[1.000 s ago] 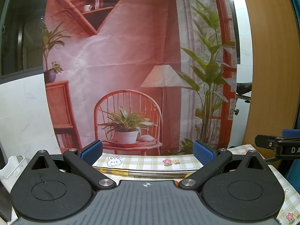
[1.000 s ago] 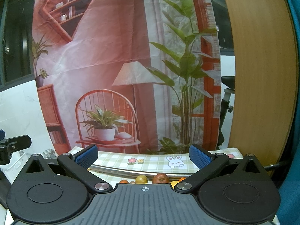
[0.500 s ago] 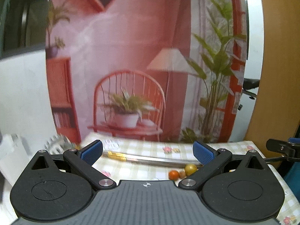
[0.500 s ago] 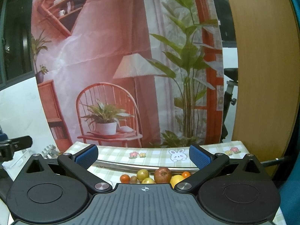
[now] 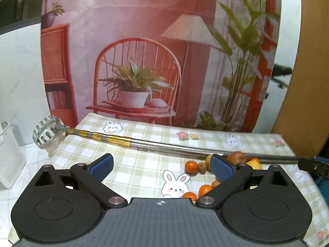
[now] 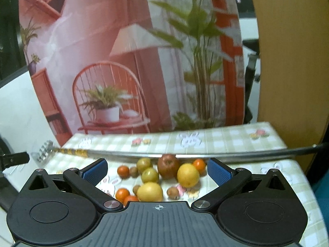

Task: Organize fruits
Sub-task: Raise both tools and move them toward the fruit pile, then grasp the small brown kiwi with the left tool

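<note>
I'm looking at a table under a green-checked bunny-print cloth (image 6: 236,140), a long telescopic steel pole (image 5: 164,147) lying across it, my left gripper (image 5: 162,165) and right gripper (image 6: 157,169) both spread wide holding nothing, and a loose pile of small mixed fruits (image 6: 164,177) just in front of that pole.

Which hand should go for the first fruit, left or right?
Probably the right. The right tongs are open with the fruit pile framed directly between their tips. The left tongs are also open, but point at bare tablecloth, with the fruit off to their right.
</note>
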{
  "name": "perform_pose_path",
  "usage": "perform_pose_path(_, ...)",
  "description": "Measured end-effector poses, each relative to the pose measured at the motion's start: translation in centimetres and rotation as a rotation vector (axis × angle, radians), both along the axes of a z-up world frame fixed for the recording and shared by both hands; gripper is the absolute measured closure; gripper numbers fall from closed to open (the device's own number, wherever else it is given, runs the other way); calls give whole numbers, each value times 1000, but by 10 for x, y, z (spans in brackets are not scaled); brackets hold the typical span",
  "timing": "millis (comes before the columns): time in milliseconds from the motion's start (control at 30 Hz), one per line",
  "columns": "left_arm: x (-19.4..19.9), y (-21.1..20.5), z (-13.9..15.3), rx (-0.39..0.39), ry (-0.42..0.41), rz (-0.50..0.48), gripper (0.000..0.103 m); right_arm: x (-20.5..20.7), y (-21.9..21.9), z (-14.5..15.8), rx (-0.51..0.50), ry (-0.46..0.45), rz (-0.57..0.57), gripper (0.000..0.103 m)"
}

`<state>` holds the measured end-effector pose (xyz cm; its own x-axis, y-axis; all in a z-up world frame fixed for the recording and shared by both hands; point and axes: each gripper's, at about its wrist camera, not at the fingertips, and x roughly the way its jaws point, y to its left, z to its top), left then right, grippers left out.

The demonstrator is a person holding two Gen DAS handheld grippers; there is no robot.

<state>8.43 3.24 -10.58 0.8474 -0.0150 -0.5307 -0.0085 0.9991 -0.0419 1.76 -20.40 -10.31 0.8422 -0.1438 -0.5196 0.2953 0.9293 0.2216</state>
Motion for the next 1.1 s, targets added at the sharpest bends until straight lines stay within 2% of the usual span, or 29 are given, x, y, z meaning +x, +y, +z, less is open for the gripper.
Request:
perform_pose_path(233,40,-3,-10,28,58,-43,2,19,-5,-22,-72,50,9,0)
perform_pose_path(367,55,-5,-10,28,44,-71,2,31,-9,-25,-70,46,34,0)
perform_pose_path(467,67,-8,-15,12,51,-105,3,39,-17,-28,-29,30,40,0)
perform_pose_path(533,74,-13,-22,16,66,-128,11,42,-22,-30,-1,22,56,0)
perform_pose_path(667,94,-28,-42,78,120,-198,30,55,-25,-40,-31,56,54,0)
perform_pose_path(733,99,-41,-52,137,114,-283,61,58,-28,-46,-28,64,44,1)
perform_pose_path(800,103,-54,-63,185,113,-392,70,61,-32,-53,-11,70,43,5)
perform_pose_path(900,113,-70,-76,249,114,-496,71,64,-40,-61,2,80,26,22)
perform_pose_path(967,126,-75,-83,250,129,-556,70,64,-45,-65,17,79,17,32)
perform_pose_path(1033,142,-77,-88,219,159,-600,70,65,-49,-70,30,82,7,36)
perform_pose_path(1100,157,-81,-97,194,196,-629,70,66,-52,-74,39,89,0,37)
